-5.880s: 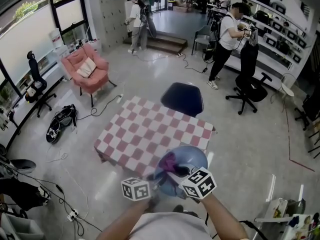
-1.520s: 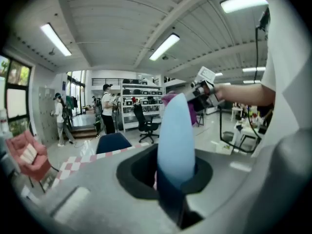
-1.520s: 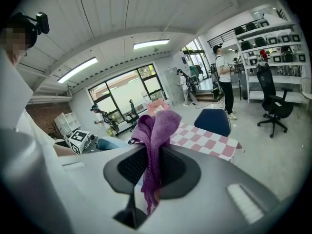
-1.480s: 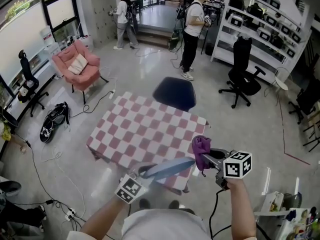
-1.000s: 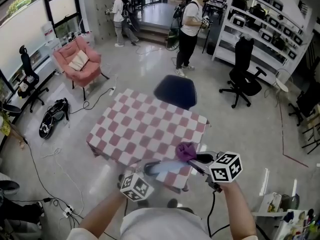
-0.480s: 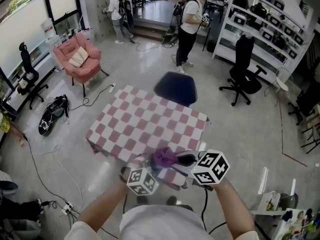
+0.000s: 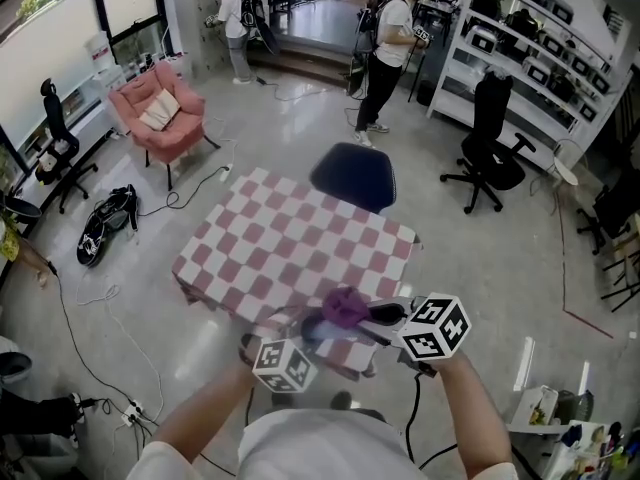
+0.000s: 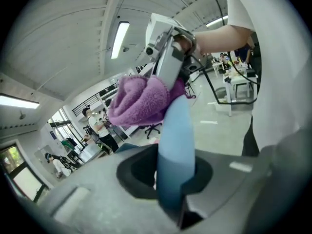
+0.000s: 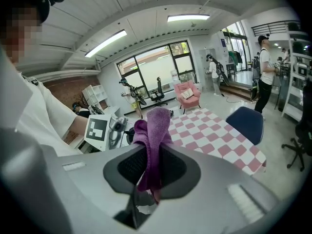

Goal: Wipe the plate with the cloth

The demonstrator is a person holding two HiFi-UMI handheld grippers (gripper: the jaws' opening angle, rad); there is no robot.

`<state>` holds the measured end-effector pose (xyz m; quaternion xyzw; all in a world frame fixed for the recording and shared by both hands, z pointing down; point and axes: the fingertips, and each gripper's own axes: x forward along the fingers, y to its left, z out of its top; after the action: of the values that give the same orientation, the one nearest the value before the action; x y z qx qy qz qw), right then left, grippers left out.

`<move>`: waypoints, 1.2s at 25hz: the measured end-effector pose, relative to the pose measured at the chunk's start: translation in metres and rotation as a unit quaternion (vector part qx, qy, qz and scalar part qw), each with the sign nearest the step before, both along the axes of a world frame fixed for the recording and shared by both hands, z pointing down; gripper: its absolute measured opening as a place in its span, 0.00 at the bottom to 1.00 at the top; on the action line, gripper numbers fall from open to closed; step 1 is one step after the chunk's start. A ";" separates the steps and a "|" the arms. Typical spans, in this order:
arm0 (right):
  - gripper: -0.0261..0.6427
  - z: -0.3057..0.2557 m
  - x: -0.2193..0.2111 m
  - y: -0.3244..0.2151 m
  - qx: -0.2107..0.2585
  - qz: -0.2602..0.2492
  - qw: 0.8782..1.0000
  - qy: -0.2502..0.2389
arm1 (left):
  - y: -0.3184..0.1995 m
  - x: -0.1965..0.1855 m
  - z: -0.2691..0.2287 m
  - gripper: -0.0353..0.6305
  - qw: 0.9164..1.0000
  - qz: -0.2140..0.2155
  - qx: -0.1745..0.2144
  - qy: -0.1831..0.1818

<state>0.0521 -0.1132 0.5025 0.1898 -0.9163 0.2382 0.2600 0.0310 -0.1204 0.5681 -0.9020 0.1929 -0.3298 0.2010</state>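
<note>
1. Your left tool [image 8: 170, 179] was closed on the rim of the pale blue plate [image 8: 176, 130]. The left gripper view showed the plate edge-on, rising straight out from between the jaws.
2. Your right tool [image 9: 148, 174] was clamped on the purple cloth [image 9: 155, 130]. The cloth stood up from between the jaws in a bunched fold, with a short tail hanging below them.
3. You held both tools in the air in front of your body, close together, with the left tool's marker cube [image 7: 285, 365] lower than the right tool's cube [image 7: 435, 328].
4. In the head view the plate lay over the near edge of the bench [image 7: 290, 253] and was not resting on it.
5. The cloth sat against the upper part of the plate. In the left gripper view the bunched cloth overlapped the plate's far rim on its left side, with the right tool directly behind it.
6. The bench carried a red-and-white chequered cover, and no items were seen on its surface.
7. A dark blue chair [image 7: 353, 176] stood at the far side of the bench.
8. A pink armchair [image 7: 158, 113] stood well apart at the far left.
9. A person in a white shirt [image 7: 390, 38] stood on the floor beyond the bench, near the shelving at the far right.
</note>
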 end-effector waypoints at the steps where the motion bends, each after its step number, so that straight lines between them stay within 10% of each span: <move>1: 0.13 0.003 0.008 -0.004 -0.004 0.009 1.000 0.000 | 0.000 -0.001 -0.002 0.13 1.000 -0.001 0.003 0.004; 18: 0.13 0.035 0.092 -0.036 -0.096 0.103 0.987 -0.076 | 0.023 -0.003 -0.057 0.13 0.992 0.039 0.085 0.083; 30: 0.13 0.016 0.058 -0.006 -0.128 -0.072 0.988 -0.041 | 0.037 0.007 -0.058 0.12 0.989 0.096 0.101 0.047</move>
<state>0.1096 -0.1190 0.5188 0.0791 -0.8994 0.3415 0.2610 0.0376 -0.0837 0.5098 -0.9059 0.1469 -0.2448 0.3129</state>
